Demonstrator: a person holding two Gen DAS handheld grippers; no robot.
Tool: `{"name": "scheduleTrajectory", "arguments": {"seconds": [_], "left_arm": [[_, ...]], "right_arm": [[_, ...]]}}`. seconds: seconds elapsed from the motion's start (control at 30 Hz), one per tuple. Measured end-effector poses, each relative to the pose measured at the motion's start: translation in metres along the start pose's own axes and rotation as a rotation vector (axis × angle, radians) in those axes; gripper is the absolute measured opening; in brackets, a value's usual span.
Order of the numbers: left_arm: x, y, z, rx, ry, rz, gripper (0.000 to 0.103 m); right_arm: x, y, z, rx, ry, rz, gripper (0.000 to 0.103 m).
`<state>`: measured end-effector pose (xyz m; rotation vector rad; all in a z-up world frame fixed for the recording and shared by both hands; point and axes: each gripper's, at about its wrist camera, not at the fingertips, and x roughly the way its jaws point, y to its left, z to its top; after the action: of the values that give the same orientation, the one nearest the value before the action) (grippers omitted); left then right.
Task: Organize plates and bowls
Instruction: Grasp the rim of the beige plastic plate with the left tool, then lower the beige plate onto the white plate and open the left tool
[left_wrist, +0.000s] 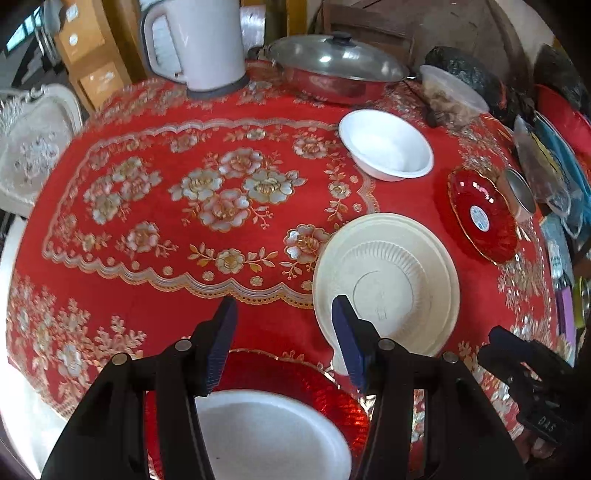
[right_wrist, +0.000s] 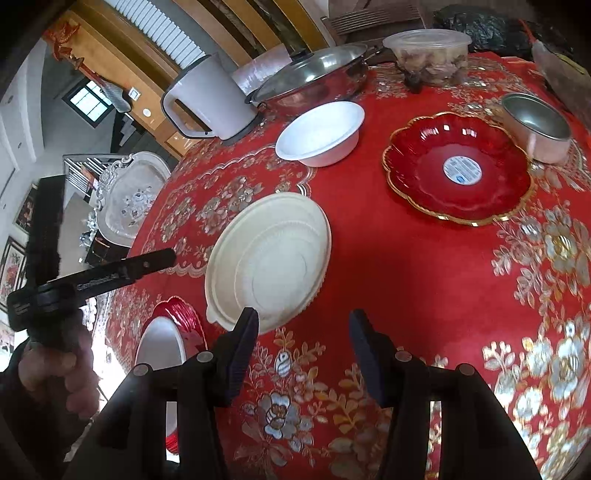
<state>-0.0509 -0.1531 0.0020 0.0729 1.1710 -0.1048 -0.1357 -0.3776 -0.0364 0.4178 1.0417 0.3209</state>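
left wrist view: left gripper (left_wrist: 282, 306) hangs with jaws apart over a white bowl (left_wrist: 271, 435) nested in a red plate (left_wrist: 332, 391). beside that plate lies a cream plate (left_wrist: 388, 280); right gripper (right_wrist: 303, 321), jaws apart, hovers at its edge.

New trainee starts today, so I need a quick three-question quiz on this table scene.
1. True or false: the left gripper grips a plate.
2. What sits inside the near red plate? A) white bowl B) metal cup C) nothing
3. What sticks to the middle of the far red plate?

Key: 1. False, its jaws are open and hold nothing. 2. A, the white bowl. 3. A round label.
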Motion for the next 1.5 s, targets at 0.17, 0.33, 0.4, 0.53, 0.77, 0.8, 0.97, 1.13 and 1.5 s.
{"name": "scheduleTrajectory", "arguments": {"seconds": [0.17,0.33,0.4,0.53,0.77,0.8,0.97,1.13,1.5], "left_arm": [[0.035,0.008,0.014,-0.074,0.118,-0.099,0.052],[0.053,0.001,0.016,-0.056,0.148,-0.086,0.052],[0.057,-0.004,0.015,-0.041,0.156,-0.102,0.051],[0.064,-0.010,0.014,-0.022,0.174,-0.102,0.051],[0.076,-0.006,0.011,-0.035,0.217,-0.102,0.022],[0.076,-0.008,0.010,-0.031,0.220,-0.108,0.016],[0.070,-0.014,0.010,-0.041,0.220,-0.108,0.010],[0.050,-0.013,0.018,-0.064,0.181,-0.141,0.010],[-0.003,-0.007,0.017,-0.103,0.104,-0.259,0.010]], "right_arm": [[0.015,0.000,0.020,-0.030,-0.004,0.041,0.053],[0.034,-0.003,0.032,-0.048,0.019,0.026,0.053],[0.041,-0.003,0.034,-0.059,0.037,0.025,0.053],[0.053,-0.001,0.038,-0.083,0.056,-0.009,0.038],[0.065,-0.004,0.037,-0.076,0.104,-0.016,0.016],[0.065,-0.003,0.038,-0.080,0.104,-0.011,0.016],[0.061,-0.002,0.038,-0.074,0.105,-0.014,0.015],[0.042,-0.002,0.044,-0.053,0.081,0.014,0.015],[-0.005,0.011,0.055,-0.051,0.006,0.057,0.015]]}}
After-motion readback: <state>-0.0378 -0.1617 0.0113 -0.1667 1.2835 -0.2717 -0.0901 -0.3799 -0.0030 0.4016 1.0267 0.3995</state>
